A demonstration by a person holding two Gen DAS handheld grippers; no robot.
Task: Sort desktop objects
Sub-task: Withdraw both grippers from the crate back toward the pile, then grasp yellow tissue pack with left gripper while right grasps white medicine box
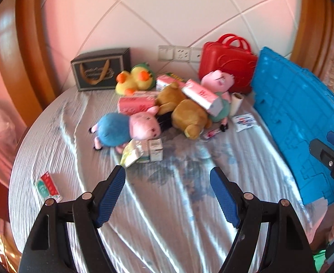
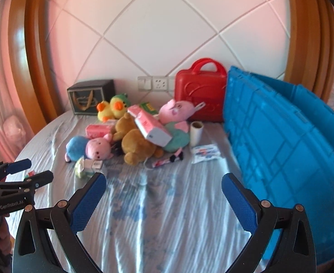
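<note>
Sorting looks unstarted: left gripper (image 1: 167,174) and right gripper (image 2: 163,180) hover wide open and empty (nothing gripped) near the toy pile (image 1: 167,111), blue crate (image 2: 280,141) right, so reach comes next.

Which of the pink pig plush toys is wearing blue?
The pig with the blue body, lying at the left front of the pile. The other pink pig, near the red case, wears green.

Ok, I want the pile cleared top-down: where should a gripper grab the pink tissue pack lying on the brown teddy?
Probably across the pink tissue pack's narrow width near its raised grey end, coming from above. It lies tilted over the brown teddy, long flat sides exposed, so the open right gripper could span it.
</note>
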